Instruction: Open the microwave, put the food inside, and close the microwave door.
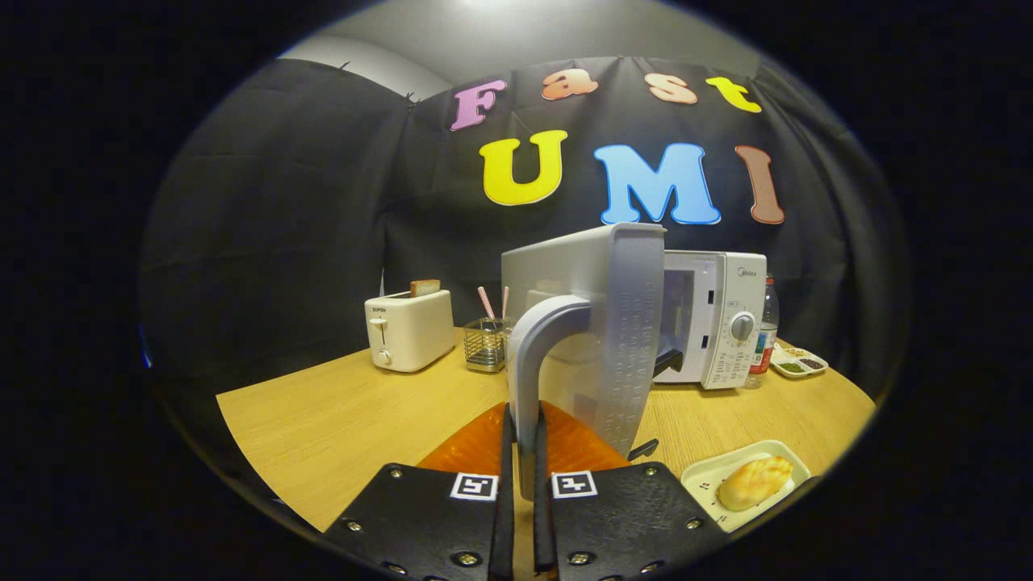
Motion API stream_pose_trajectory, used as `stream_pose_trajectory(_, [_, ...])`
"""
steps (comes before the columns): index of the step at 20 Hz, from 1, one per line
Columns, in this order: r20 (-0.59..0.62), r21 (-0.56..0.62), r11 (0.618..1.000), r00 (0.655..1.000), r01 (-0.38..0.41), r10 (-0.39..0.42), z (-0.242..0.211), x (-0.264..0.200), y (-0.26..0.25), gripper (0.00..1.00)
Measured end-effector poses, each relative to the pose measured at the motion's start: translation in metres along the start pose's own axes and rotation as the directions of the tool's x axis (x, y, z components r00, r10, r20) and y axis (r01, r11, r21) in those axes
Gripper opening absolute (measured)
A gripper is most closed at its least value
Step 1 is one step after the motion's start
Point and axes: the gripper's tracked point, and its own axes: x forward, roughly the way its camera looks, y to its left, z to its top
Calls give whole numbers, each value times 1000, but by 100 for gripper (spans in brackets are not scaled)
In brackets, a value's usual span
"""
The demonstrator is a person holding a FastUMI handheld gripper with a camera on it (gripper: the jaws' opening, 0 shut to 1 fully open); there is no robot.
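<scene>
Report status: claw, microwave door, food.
Claw shut on door handle. Microwave door swung open. Bread on tray beside claw, not loaded. Nothing blocking the cavity.

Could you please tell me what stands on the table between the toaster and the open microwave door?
In the gripper view, a wire basket holding striped straws stands between the toaster and the microwave door, whose handle the gripper is shut on.
</scene>
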Motion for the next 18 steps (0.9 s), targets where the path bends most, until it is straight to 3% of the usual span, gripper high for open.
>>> stream_pose_trajectory(11, [73, -2, 974, 971, 228, -227, 0, 11, 80, 10])
stream_pose_trajectory(15, [31, 17, 972, 972, 233, -233, -1, 10, 89, 10])
stream_pose_trajectory(18, [16, 30, 982, 982, 188, -189, -1, 4, 88, 10])
